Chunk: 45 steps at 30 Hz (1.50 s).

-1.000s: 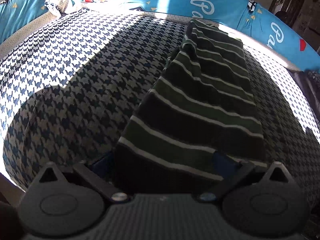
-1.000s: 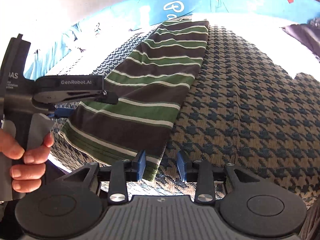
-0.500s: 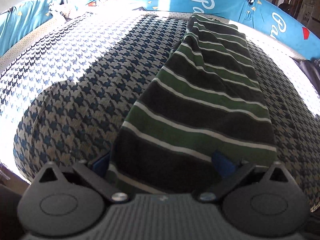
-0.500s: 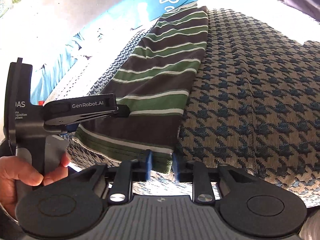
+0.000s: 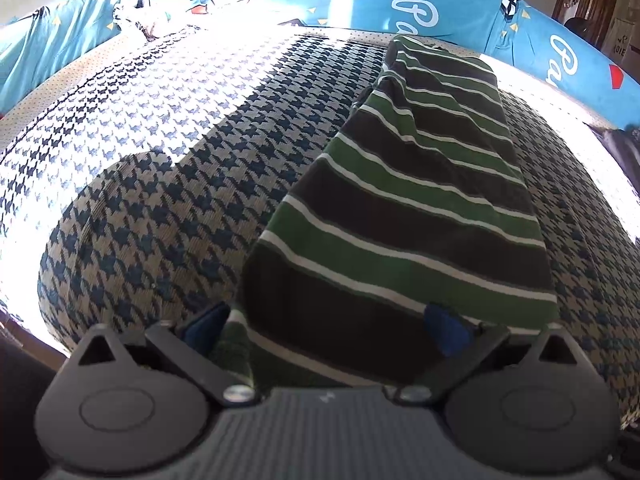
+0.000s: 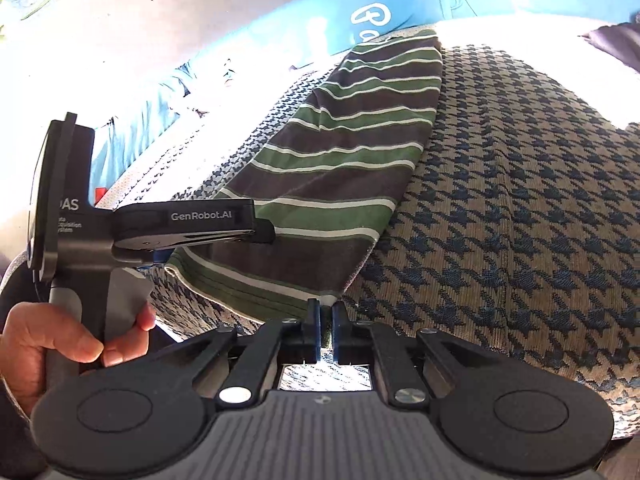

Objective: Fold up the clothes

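Where the striped garment [image 5: 404, 216] lies folded into a long narrow band on the houndstooth cover [image 5: 168, 184], it runs from the near edge at 6 o'clock away toward 12 o'clock, its far end close to the blue printed bedding [image 5: 440, 12] that rims the surface. The bands are green and dark brown, parted by thin white lines.

In the left wrist view the left gripper [image 5: 328, 328] stands wide open, its blue-padded fingers [image 5: 446, 330] set apart at about 5 and 7 o'clock with the near hem of the garment lying between them; whether the pads touch the cloth cannot be told. The right wrist view shows this same gripper from the side at 9 o'clock, a dark body lettered "GenRobot.AI", held by the person's left hand [image 6: 68, 344] at about 8 o'clock, its fingers lying over the left near corner of the garment.

The right gripper [image 6: 326, 316] is closed, its two black fingers nearly together at 6 o'clock, pinching the right near corner of the striped hem. A slim gap of light shows behind the pads. To the right, toward 3 o'clock, the cover lies bare and sunlit.
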Motion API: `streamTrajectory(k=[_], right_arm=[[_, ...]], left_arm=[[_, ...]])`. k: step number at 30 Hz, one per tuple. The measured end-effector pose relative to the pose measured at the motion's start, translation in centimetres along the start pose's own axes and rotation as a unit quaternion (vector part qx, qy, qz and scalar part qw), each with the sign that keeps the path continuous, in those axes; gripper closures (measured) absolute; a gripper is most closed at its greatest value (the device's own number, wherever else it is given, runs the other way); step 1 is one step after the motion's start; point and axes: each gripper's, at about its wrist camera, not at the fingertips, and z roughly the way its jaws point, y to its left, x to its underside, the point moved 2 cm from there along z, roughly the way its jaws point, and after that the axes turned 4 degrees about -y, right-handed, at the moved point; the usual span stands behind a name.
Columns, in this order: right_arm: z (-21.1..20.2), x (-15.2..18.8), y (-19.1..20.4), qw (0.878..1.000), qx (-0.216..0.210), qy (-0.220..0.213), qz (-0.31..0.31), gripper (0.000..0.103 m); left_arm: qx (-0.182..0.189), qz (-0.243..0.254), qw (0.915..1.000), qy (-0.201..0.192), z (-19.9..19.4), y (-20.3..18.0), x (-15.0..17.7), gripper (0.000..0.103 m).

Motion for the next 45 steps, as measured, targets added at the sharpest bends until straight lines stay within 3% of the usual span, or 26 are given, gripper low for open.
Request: streamTrajectory(k=[11,18,28,45], right_arm=[[-0.3,0.3,-0.8,1.000,0.011,0.019,0.013,0.099],[-0.8,-0.1,-3.0,0.996,-0.006,0.011,0.086,0.095],[0.7,0.4,-4.7,0.985,-0.030,0.027,0.166,0.087],[1.8,0.3,-4.6,0.982,-0.048,0.027,0.183,0.087]], left_arm=[[-0.017,0.008,0.9998,0.005,-0.3,-0.3,0.6,0.000],[-0.014,-0.002,0.9999,0.005,-0.5,-0.1,0.5,0.000],[0.019,-0.012,0.9998,-0.003,-1.1,-0.4,0.3,0.000],[0.059,-0.011,0.9982,0.003,-2.8,-0.5,1.0,0.000]])
